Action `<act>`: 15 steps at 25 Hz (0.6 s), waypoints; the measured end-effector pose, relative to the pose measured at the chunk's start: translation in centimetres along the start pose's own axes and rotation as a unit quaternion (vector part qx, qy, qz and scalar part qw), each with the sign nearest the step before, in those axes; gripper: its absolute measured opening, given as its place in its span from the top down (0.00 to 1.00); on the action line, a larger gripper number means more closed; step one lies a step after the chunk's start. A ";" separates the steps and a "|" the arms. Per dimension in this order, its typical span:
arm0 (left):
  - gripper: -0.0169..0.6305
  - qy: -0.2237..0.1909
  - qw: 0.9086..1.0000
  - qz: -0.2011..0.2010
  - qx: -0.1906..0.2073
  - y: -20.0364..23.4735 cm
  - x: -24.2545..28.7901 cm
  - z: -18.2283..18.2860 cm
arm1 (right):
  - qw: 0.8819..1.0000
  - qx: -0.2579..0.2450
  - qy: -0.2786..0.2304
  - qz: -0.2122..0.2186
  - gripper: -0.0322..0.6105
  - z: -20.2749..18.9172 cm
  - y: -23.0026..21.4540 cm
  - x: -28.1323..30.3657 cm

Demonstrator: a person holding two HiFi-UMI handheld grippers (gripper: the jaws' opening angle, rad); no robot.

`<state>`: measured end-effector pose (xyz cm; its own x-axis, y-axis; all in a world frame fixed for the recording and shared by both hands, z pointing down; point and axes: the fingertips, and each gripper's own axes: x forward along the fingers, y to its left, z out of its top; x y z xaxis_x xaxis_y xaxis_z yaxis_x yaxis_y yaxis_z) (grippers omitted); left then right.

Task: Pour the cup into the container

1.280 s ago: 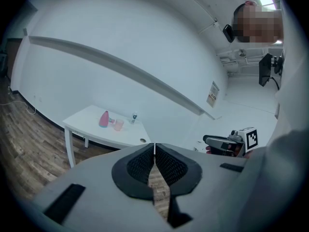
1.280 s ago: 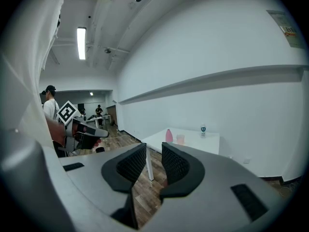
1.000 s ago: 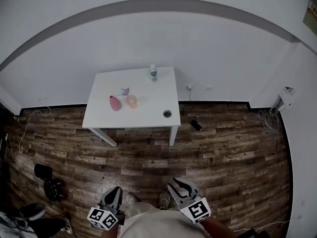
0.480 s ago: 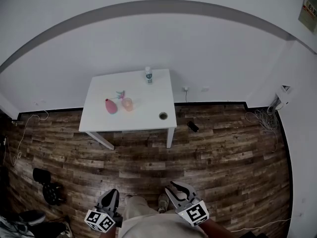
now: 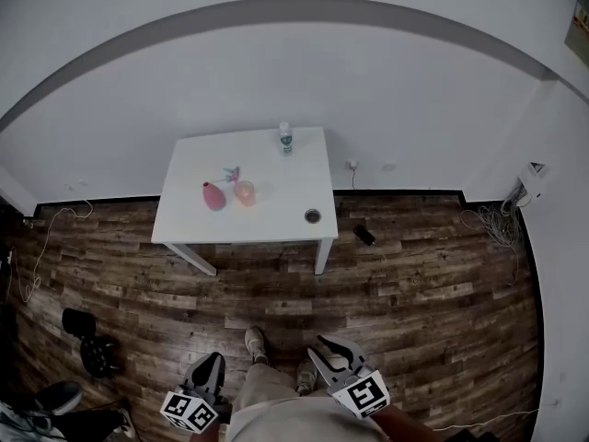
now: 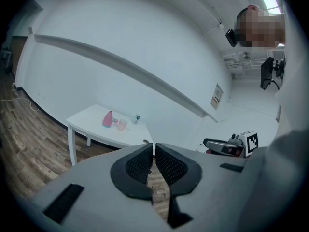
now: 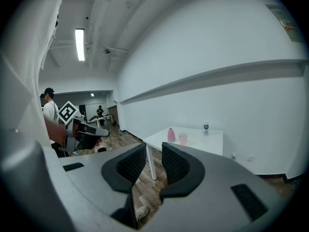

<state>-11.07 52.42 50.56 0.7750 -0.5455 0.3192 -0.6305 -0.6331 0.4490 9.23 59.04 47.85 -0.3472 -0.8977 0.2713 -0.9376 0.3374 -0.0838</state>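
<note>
I have both tools held low at the bottom of the head view, well apart from the work. The left tool [image 6: 154,146] is closed, its pads all but meeting, with nothing between them. The right tool [image 7: 153,149] is closed too, with only a slim slit between its pads and nothing in it. The cup [image 5: 244,191] stands upright on the white table [image 5: 276,205], left of centre, with the pink container [image 5: 213,195] just beside it on its left. Both sit well in from the table's near edge and from its left edge. A small bottle [image 5: 285,137] stands at the far edge, close to the wall [image 5: 294,72] that the table backs onto. Near the front right corner is a round thing [image 5: 313,215], possibly a lid or a hole in the top; it is too small for me to tell. Between the tools and the table's near edge runs a broad stretch of wooden floor [image 5: 368,293]. A black object [image 5: 364,235] lies on it just beside the table's front right leg, cables [image 5: 502,224] are bunched at the right-hand wall, and dark clutter [image 5: 92,348] sits far to the left. All 3 lie off to the sides of the straight line from the tools to the table's front edge. A shoe [image 5: 256,342] rests on the boards between the 2 tools, a little ahead of them.
</note>
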 end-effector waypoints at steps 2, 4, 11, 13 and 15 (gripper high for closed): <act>0.95 -0.002 1.000 -0.004 0.001 0.9 0.2 0.4 | 1.000 -0.001 0.001 0.001 0.81 0.1 0.2 0.9; 0.95 -0.001 1.000 -0.005 -0.001 1.9 0.4 0.9 | 1.000 -0.002 0.005 0.000 0.81 0.3 0.3 1.9; 0.95 0.009 1.000 -0.015 -0.001 5.3 2.1 3.9 | 1.000 0.001 0.007 -0.013 0.81 2.1 0.1 6.0; 0.95 0.011 1.000 -0.022 -0.001 6.2 2.7 4.6 | 1.000 0.001 0.006 -0.018 0.81 2.5 0.1 7.2; 0.95 0.014 0.999 -0.029 0.000 7.1 3.3 5.3 | 1.000 0.004 0.004 -0.023 0.81 3.0 0.1 8.3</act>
<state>-13.23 43.20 50.43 0.8113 -0.4922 0.3154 -0.5842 -0.6633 0.4678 6.19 50.74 47.27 -0.3029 -0.9100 0.2830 -0.9529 0.2931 -0.0776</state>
